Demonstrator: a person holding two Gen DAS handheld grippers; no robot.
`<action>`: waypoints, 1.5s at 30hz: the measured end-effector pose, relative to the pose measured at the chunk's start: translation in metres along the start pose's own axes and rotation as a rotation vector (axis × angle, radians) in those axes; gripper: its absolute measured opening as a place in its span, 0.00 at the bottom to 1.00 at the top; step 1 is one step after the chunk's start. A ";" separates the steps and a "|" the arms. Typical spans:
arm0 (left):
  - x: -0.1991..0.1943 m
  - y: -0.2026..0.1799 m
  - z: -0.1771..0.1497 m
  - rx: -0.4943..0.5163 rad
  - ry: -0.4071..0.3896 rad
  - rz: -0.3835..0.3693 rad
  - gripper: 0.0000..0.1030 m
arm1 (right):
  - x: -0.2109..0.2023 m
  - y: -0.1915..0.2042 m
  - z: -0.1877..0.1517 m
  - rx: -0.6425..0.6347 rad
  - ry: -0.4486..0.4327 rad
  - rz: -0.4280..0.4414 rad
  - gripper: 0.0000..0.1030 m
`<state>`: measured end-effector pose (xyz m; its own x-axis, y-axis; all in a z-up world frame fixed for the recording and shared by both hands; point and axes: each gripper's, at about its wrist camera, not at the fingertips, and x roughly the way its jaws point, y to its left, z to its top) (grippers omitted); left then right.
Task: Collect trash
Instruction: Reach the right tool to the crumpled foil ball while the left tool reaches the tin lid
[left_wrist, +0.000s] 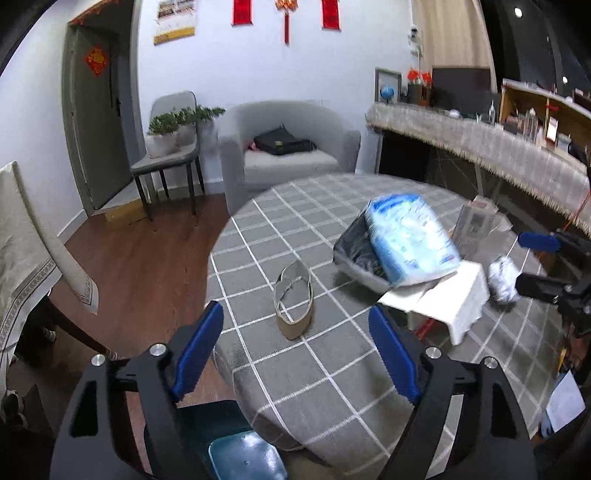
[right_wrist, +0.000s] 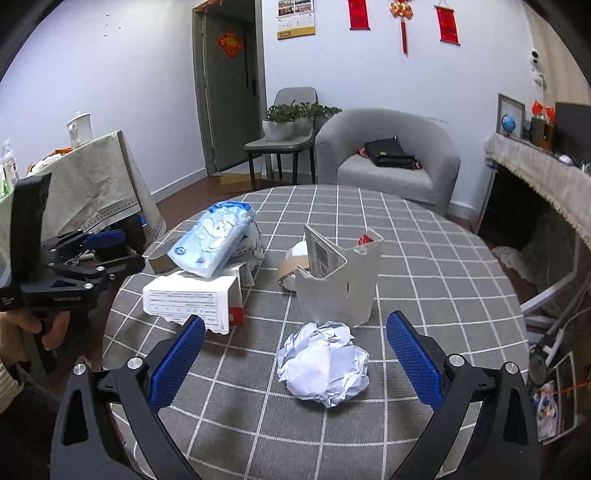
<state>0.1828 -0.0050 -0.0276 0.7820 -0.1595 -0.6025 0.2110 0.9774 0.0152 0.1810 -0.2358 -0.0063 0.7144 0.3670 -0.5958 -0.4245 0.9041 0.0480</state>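
Our left tool (left_wrist: 295, 343) stands spread with nothing between its blue pads (left_wrist: 199, 350), hanging over the near edge of the round table (left_wrist: 332, 387) with its grey checked cloth. Just past its tips we see a torn ring of brown tape (left_wrist: 293, 304) standing on the cloth, apart from the pads. Our right tool (right_wrist: 295, 358) is spread wide as well, gripping nothing; a crumpled ball of white paper (right_wrist: 325, 363) lies on the cloth between its two fingers (right_wrist: 413, 360), and we cannot tell whether either pad touches it.

Behind the paper ball stands a torn grey carton (right_wrist: 340, 280), upright and open at the top, with more brown tape just beside it. Toward the left edge of the table lies a white box (right_wrist: 192, 301) on its side, and a blue-and-white plastic pack (right_wrist: 214, 240) leans across its top. In the left view that pack rests partly in a dark-lined grey bin (left_wrist: 356, 258).

Beyond the far edge we see a grey armchair (right_wrist: 388, 155).
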 end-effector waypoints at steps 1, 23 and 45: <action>0.003 0.001 0.000 0.001 0.007 0.002 0.78 | 0.002 0.000 0.000 0.001 0.003 0.003 0.94; 0.052 0.006 0.012 -0.051 0.082 -0.030 0.52 | 0.029 -0.010 -0.001 -0.001 0.077 0.014 0.72; 0.059 0.008 0.024 -0.146 0.081 -0.025 0.28 | 0.021 -0.020 -0.010 0.003 0.141 0.006 0.51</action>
<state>0.2446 -0.0103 -0.0443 0.7262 -0.1785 -0.6639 0.1383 0.9839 -0.1132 0.1989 -0.2485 -0.0278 0.6269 0.3379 -0.7021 -0.4267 0.9028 0.0535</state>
